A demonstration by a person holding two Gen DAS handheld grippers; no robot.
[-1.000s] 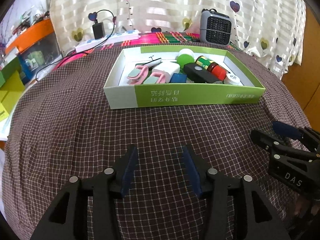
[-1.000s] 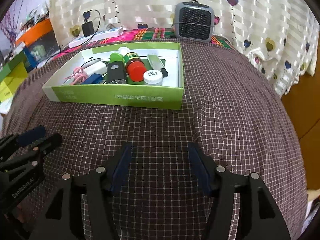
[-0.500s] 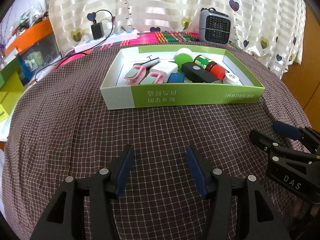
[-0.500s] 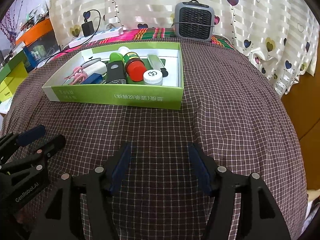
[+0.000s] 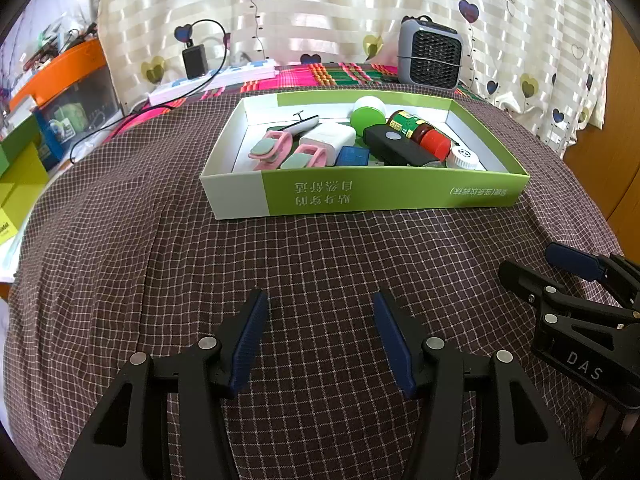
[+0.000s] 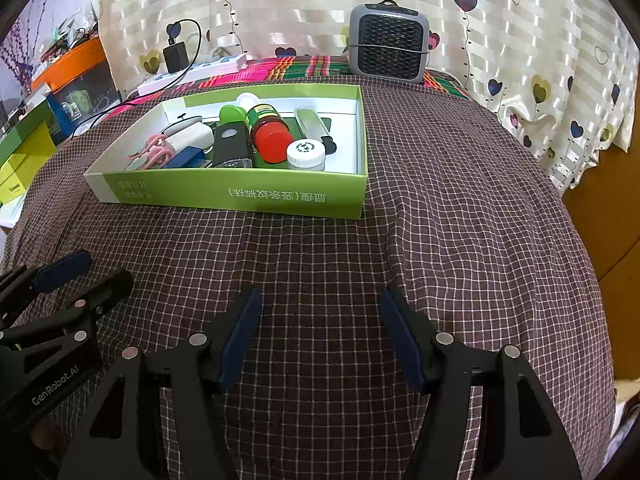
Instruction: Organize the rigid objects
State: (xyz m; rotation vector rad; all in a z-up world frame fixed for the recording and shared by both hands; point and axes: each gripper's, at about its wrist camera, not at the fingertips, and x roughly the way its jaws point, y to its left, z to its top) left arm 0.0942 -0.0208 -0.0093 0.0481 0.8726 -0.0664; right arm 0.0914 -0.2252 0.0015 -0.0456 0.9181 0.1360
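1. Both tongs are held spread and empty: left gripper (image 5: 316,336) and right gripper (image 6: 320,336) hover over bare checked tablecloth (image 5: 320,248), nothing between the pads. Left figure has risen but is now level; no closing is seen.
2. Each gripper is visible in the other's view, side by side near the front of the table, well apart from the box.
3. Task items are already gathered in the green-and-white cardboard box (image 5: 360,196), which sits farther back, centred: pink clips (image 5: 276,148), white case (image 5: 328,138), blue block (image 5: 352,156), black rectangular device (image 5: 396,146), green round lid (image 5: 368,110), red-capped bottle (image 6: 268,130), white-capped jar (image 6: 306,154), silver-grey slim case (image 6: 310,122).
4. No loose item is seen on the cloth, so the task is judged done or nearly done; remaining step is likely a tidy-up inside the box, or nothing.
5. If a re-seat is needed, entry should be made from above, over the near wall; the wall is thin card and would be shoved if clipped from the front.
6. Items are packed touching; the bottle lies on its side and could roll if its neighbours are nudged.
7. Open room: wide bare cloth in front and to the right of the box. The cloth falls away at the right edge; wrinkles could snag a dragged finger.
8. Behind the box: small grey fan heater (image 6: 386,48), power strip (image 5: 212,80), curtain. Reach past the far wall should be avoided.
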